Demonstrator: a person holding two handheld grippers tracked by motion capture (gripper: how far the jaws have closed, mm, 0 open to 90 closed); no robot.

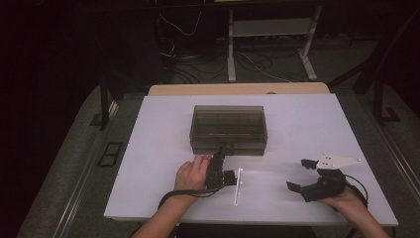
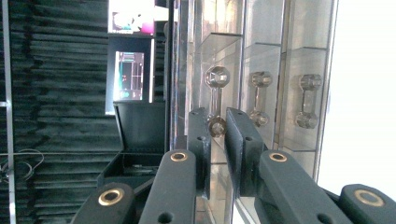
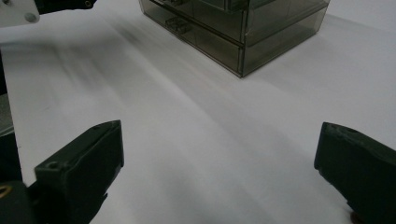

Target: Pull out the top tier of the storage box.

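A smoky see-through drawer box (image 1: 229,130) stands near the middle of the white table (image 1: 148,163). The left gripper (image 1: 221,150) is turned on its side against the box's near face. In the left gripper view its jaws are clenched on the lower knob of a clear drawer handle (image 2: 216,101); the knob (image 2: 216,126) is partly hidden between the pads. Two more handles sit beyond it, hazy through the plastic. The box's contents cannot be made out. The right gripper (image 1: 300,174) rests well to the right of the box, jaws released and wide apart with nothing between them; its hand (image 1: 352,202) is cut off by the bottom edge.
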